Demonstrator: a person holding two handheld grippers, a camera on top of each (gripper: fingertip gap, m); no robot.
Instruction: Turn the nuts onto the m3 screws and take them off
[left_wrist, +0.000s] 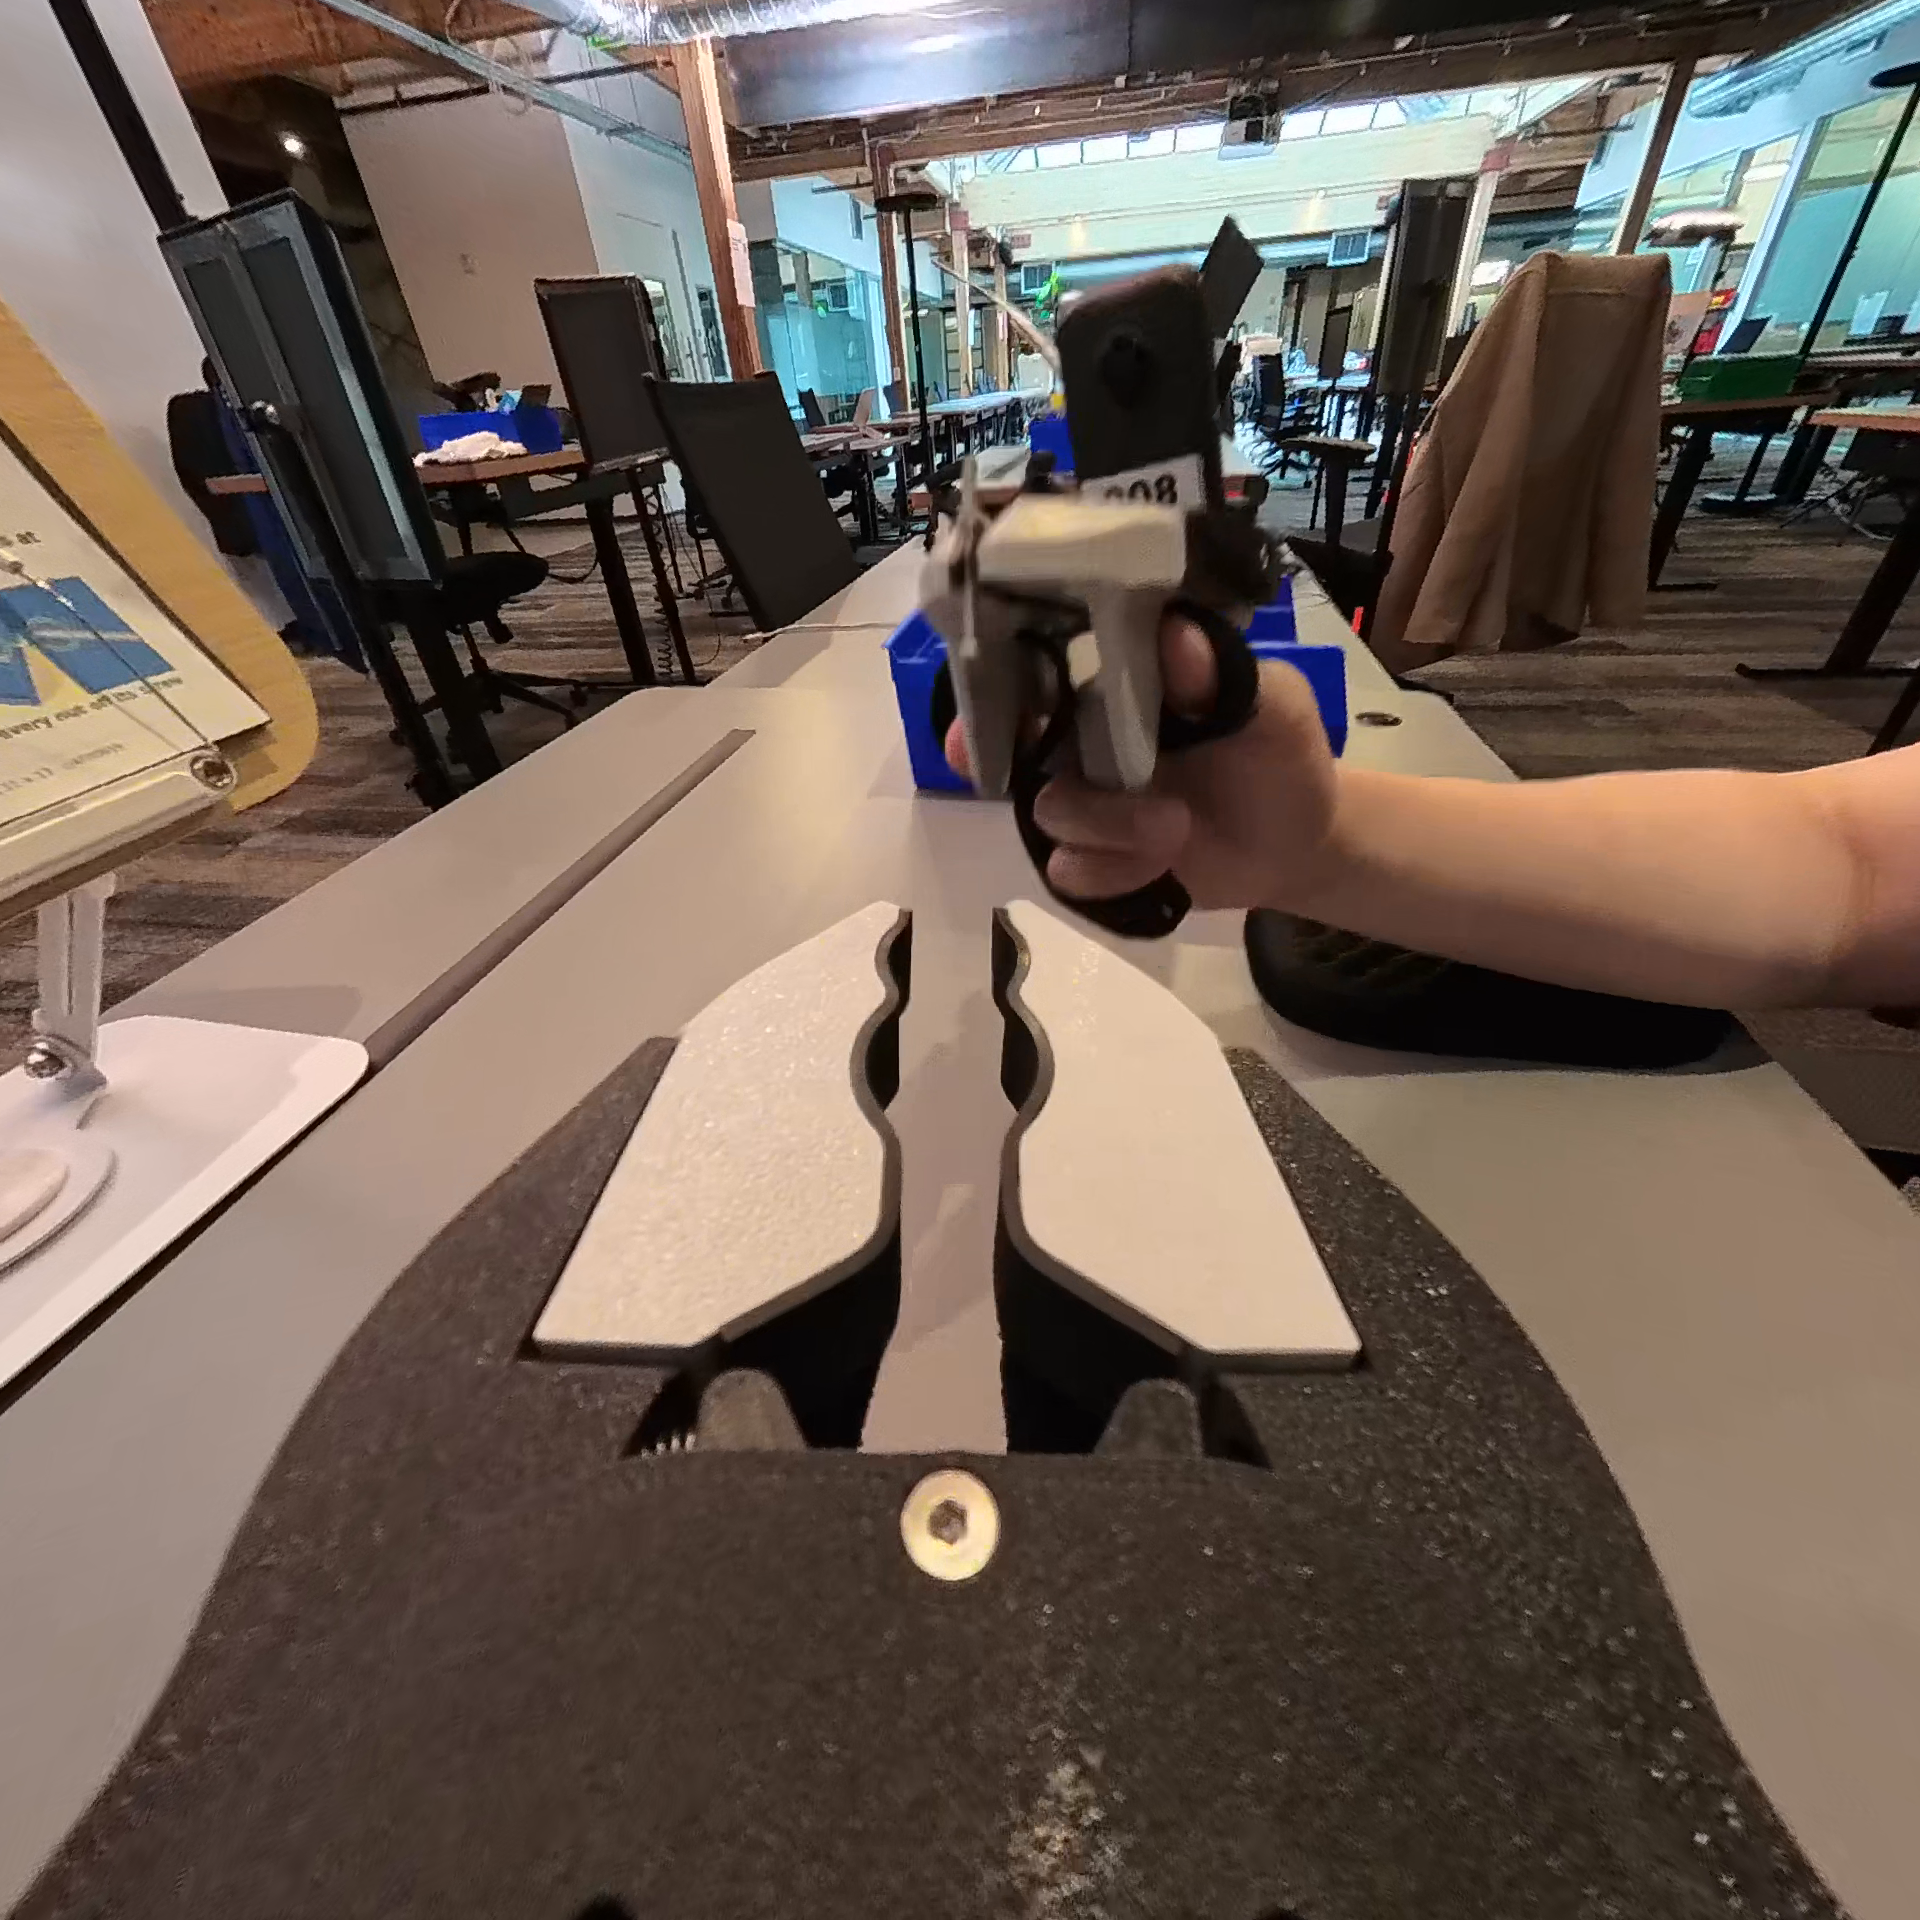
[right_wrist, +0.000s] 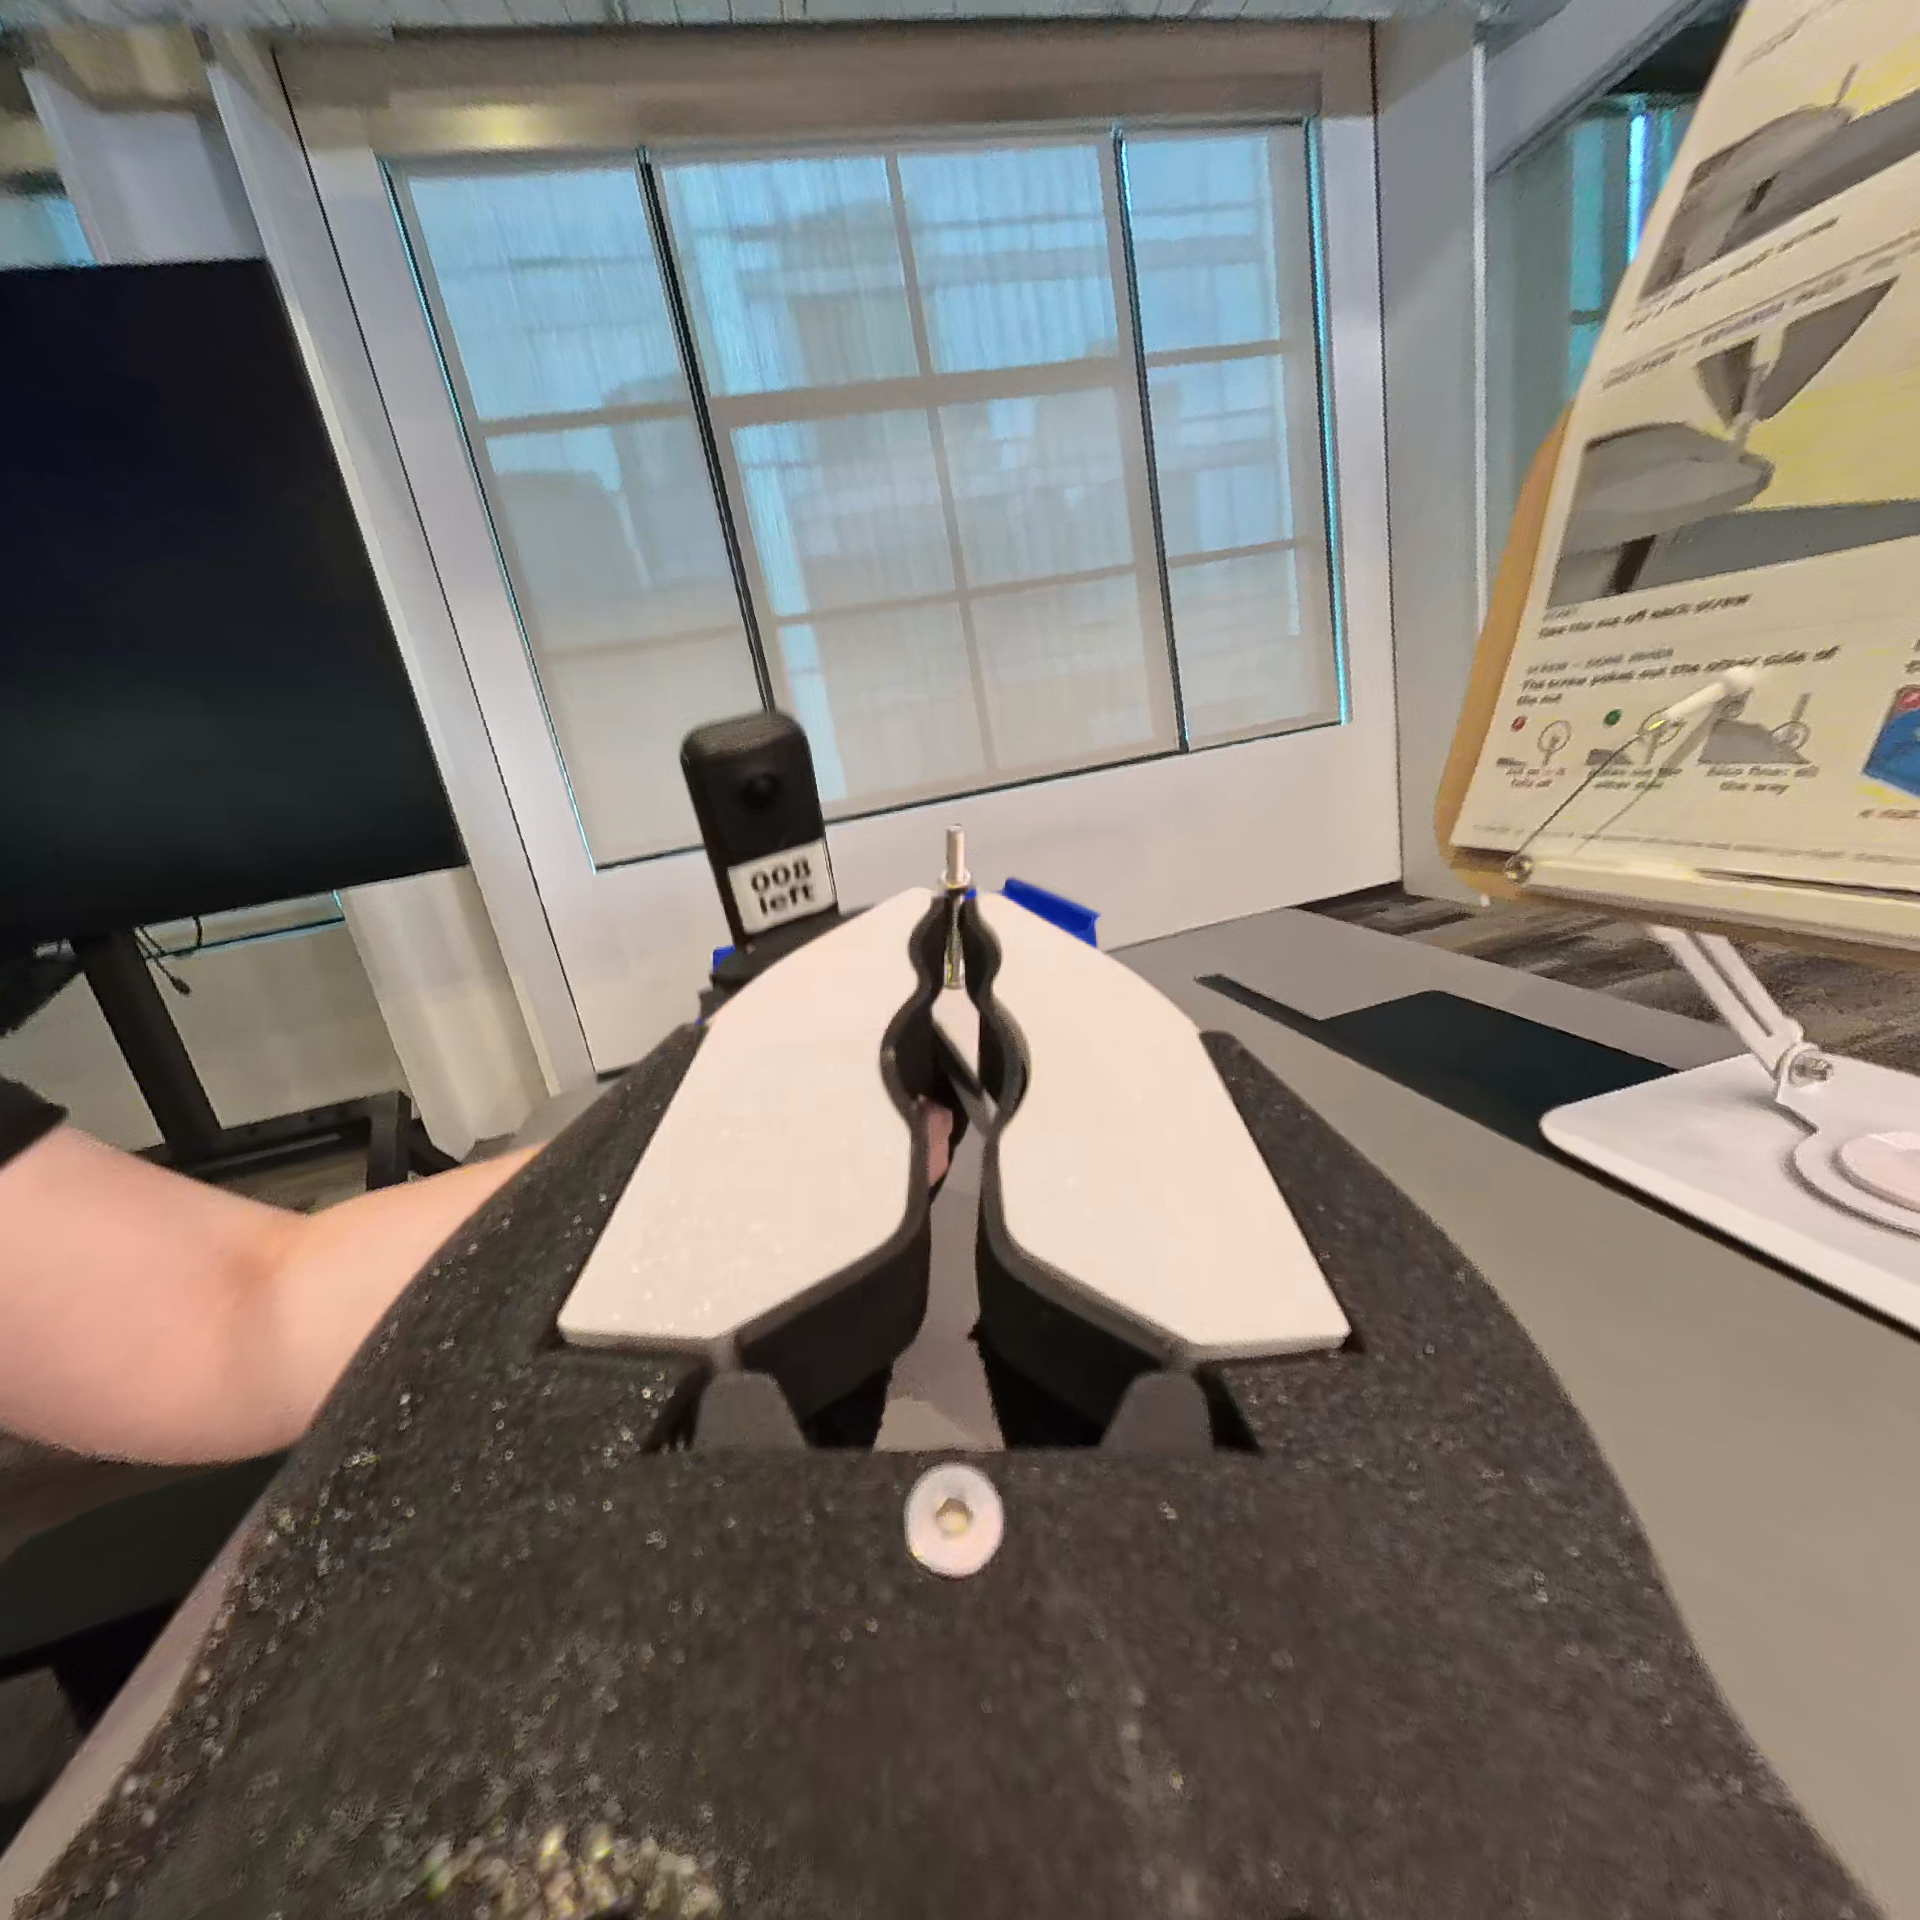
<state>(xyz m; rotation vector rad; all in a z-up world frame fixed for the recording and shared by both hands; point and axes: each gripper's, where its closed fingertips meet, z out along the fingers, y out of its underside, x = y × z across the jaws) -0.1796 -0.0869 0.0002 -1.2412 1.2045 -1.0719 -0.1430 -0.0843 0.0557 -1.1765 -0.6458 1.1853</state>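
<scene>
The right gripper (right_wrist: 954, 940) with flat white fingers (right_wrist: 790, 1122) pinches a thin silver metal screw (right_wrist: 953, 914), standing upright at the tips. The left gripper (left_wrist: 951, 935) has a narrow empty gap between its fingers, above the grey bench (left_wrist: 727, 831).

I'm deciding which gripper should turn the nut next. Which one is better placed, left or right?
Left. The right gripper is shut on the screw, which stands upright between its tips. The left gripper is slightly open and holds nothing, so it is likely free to work the nut.
</scene>
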